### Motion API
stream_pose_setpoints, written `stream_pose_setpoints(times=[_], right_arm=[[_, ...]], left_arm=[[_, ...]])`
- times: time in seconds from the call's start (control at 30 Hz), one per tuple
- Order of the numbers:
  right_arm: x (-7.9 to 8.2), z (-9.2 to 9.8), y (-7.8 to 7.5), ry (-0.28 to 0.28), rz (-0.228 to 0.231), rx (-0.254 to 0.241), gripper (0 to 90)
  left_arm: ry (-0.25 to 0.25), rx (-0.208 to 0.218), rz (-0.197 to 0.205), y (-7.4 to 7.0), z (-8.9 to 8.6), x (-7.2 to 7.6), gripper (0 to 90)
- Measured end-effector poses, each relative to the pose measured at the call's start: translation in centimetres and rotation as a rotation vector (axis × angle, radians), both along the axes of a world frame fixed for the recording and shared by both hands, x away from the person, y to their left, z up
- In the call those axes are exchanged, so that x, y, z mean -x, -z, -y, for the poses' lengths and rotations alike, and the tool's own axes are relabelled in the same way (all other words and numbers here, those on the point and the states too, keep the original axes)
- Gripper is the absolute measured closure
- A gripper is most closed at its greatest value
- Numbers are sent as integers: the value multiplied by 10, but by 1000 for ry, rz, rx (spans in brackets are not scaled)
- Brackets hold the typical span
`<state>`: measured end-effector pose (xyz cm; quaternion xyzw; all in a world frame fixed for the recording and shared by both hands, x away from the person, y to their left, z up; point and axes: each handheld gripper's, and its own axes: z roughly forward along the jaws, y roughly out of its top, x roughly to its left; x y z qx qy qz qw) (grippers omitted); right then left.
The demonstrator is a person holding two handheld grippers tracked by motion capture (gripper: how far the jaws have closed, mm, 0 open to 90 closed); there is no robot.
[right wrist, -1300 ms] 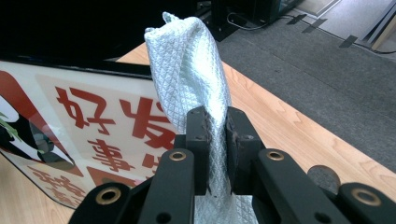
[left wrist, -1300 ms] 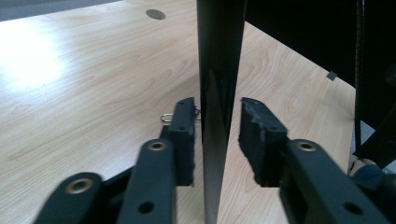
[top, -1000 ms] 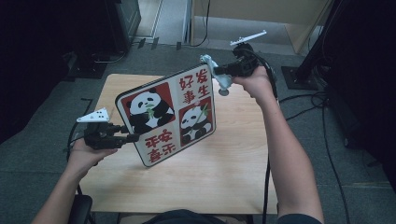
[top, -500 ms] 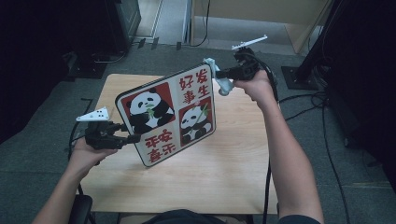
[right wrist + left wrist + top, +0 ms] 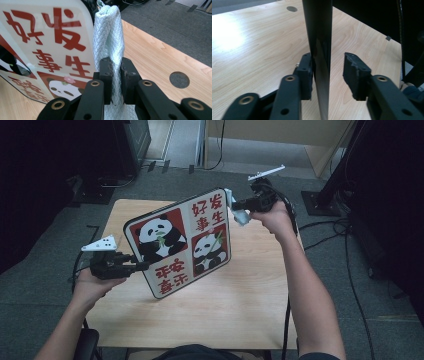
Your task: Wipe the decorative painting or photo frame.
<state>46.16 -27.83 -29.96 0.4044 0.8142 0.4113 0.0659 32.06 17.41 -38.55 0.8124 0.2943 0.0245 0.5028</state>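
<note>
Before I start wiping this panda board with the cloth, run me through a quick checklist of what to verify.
1. Cloth gripped in the right claw: ok, both jaws pinch it.
2. Left claw holding the board: not ok, the board's edge sits between the jaws, one pad touches and the other stands apart.
3. Board off the table: ok, it is raised and tilted, printed side up.
4. Cloth touching the board: cannot tell, it hangs beside the board's upper corner.
5. Board steady enough for wiping pressure: cannot tell, probably not until the left claw closes.
</note>
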Motion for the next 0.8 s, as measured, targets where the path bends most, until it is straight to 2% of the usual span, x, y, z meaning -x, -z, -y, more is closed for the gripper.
stream_pose_setpoints(times=[0.13,0.37,0.5,0.8], right_arm=[[1,0,5,1,-10,-2,813],[5,2,14,0,-17,-11,814],[5,1,20,-6,-23,-11,814],[8,5,36,-6,-35,-32,813]], left_arm=[[-4,-5,-12,0,-1,-1,645],[-17,-33,-9,1,-2,-2,764],[-13,-33,-15,1,-2,-2,774],[-12,-39,-1,1,-1,-1,772]])
